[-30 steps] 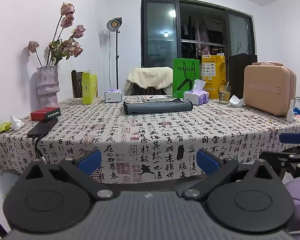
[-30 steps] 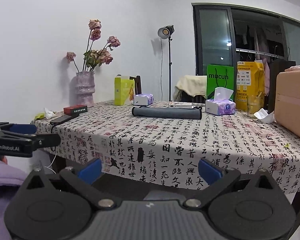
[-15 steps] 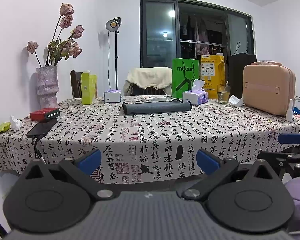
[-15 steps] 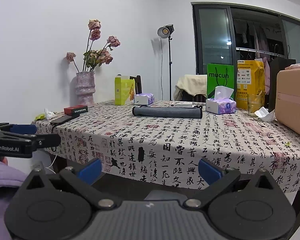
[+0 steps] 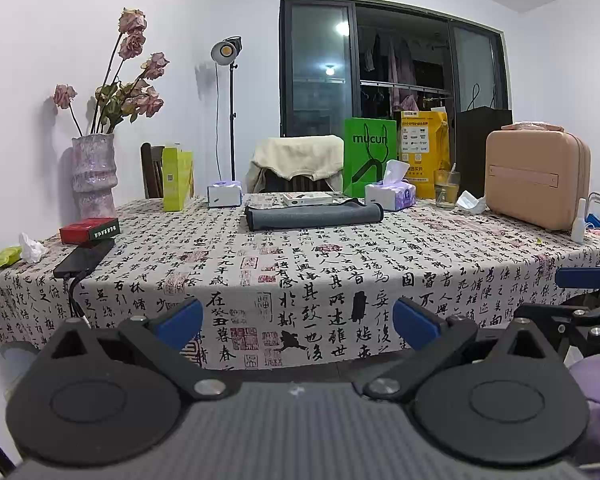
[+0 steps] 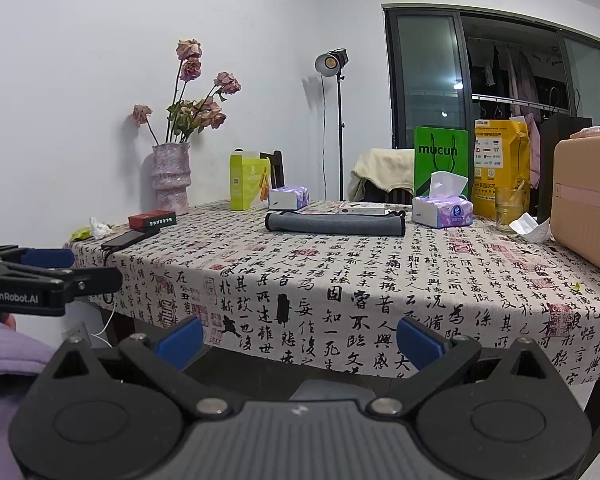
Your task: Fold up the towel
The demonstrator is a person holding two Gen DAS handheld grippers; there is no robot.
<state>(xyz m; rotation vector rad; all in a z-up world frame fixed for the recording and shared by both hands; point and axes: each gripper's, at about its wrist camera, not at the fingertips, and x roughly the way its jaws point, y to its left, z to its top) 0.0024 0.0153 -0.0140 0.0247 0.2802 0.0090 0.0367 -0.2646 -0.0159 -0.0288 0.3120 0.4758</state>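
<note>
A grey towel [image 5: 314, 217] lies folded into a long flat strip at the far middle of the table; it also shows in the right wrist view [image 6: 335, 224]. My left gripper [image 5: 298, 322] is open and empty, held low in front of the table's near edge, far from the towel. My right gripper [image 6: 300, 338] is open and empty, also before the near edge. The right gripper shows at the right edge of the left wrist view [image 5: 580, 280], and the left gripper at the left edge of the right wrist view [image 6: 40, 276].
The table [image 5: 300, 264] wears a calligraphy-print cloth. On it stand a vase of dried roses [image 5: 94, 176], a red box [image 5: 89, 230], a black phone [image 5: 84, 258], tissue packs [image 5: 390, 194], a glass [image 5: 446, 189], a green bag [image 5: 370, 156] and a pink case [image 5: 536, 178]. A chair [image 5: 300, 164] stands behind.
</note>
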